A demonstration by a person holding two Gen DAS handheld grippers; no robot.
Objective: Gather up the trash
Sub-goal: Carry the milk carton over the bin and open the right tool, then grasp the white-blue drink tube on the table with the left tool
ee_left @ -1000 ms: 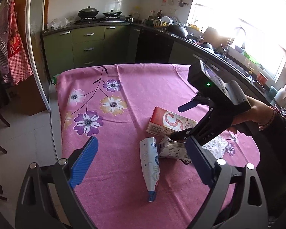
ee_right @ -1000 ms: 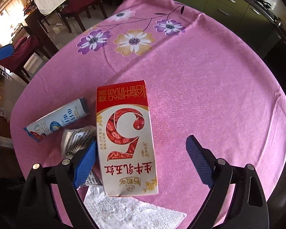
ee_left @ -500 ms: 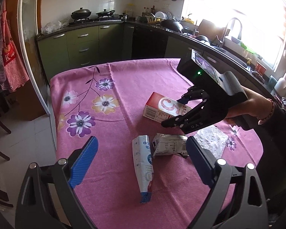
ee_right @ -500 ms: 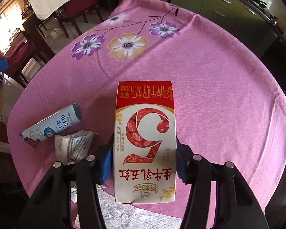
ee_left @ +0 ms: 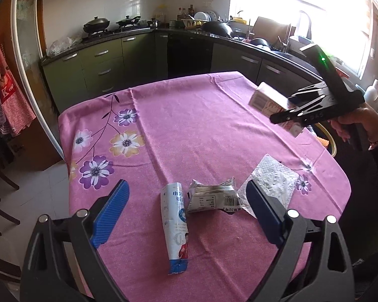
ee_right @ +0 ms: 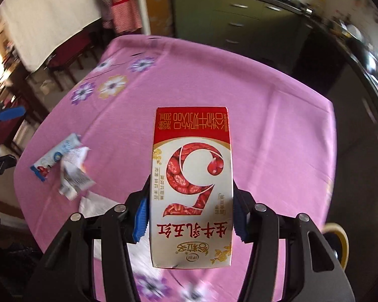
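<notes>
My right gripper (ee_right: 190, 214) is shut on a red and white milk carton (ee_right: 191, 176) and holds it in the air above the pink tablecloth (ee_right: 264, 125). In the left wrist view the carton (ee_left: 267, 102) hangs in the right gripper (ee_left: 289, 115) over the table's right edge. My left gripper (ee_left: 186, 211) is open and empty above the near edge. Between its fingers lie a blue and white wrapper (ee_left: 176, 226), a crumpled silver wrapper (ee_left: 211, 197) and a white napkin (ee_left: 272, 181).
The table wears a pink flowered cloth (ee_left: 189, 130). Green kitchen cabinets (ee_left: 100, 68) and a cluttered counter (ee_left: 226, 30) stand behind it. Dark chairs (ee_right: 70, 52) stand on the far side. A yellow-rimmed bin (ee_right: 340, 239) shows beside the table.
My right gripper closed on the milk carton and lifted it off the table, up and to the right. My left gripper pulled back slightly and stayed open.
</notes>
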